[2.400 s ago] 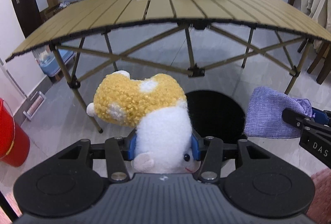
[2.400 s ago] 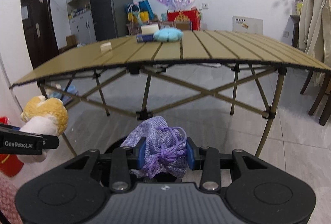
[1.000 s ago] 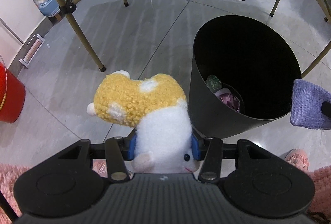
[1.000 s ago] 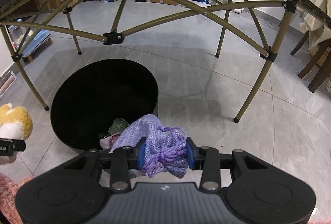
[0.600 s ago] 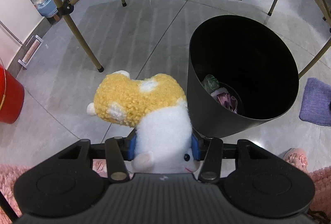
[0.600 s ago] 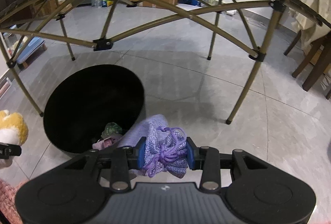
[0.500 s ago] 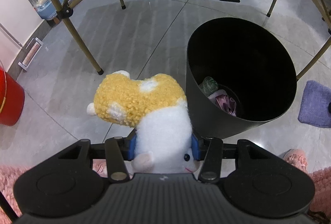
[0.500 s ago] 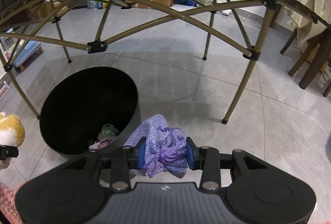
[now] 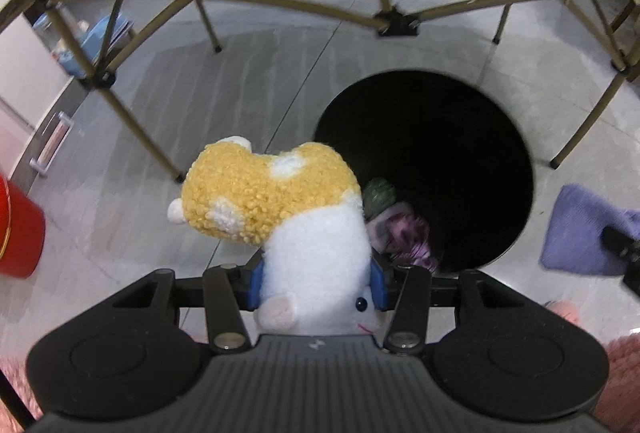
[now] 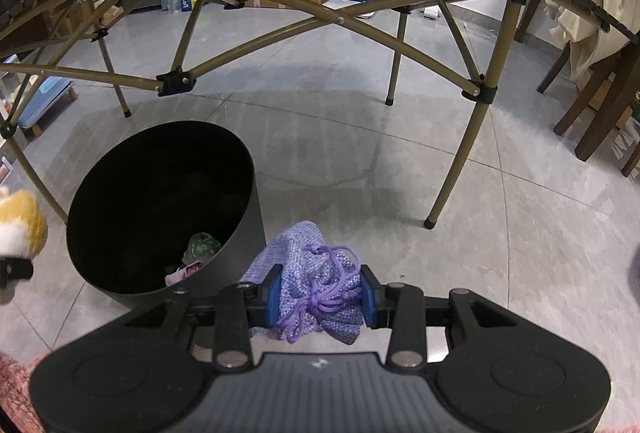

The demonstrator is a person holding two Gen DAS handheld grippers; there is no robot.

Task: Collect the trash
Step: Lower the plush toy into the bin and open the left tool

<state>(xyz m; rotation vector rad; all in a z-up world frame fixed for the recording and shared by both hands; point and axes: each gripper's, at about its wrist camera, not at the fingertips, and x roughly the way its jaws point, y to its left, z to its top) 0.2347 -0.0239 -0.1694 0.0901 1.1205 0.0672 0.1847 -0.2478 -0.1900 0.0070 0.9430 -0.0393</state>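
Left tongs [image 9: 316,283] are clamped on a plush toy [image 9: 288,221], their blue pads pressed into its white body while the yellow, curly-textured part juts up and to the left. Right tongs [image 10: 320,297] are closed on a purple drawstring pouch [image 10: 316,281], its knotted cord bunched between the pads.

Both loads hang above the grey tiled floor [image 10: 400,153], beside a black bin [image 10: 160,209] standing on it. In the left wrist view the toy overlaps the bin's near-left rim, and the pouch shows at the right edge, just outside the bin's right side. In the right wrist view the pouch sits just right of the bin's wall, not over the opening.

Inside the bin lie a green crumpled piece [image 9: 378,193] and a pinkish-purple wad [image 9: 404,233].

Beyond the bin rise the folding legs [image 10: 468,153] of the worktop. A red bucket [image 9: 16,233] stands at far left.
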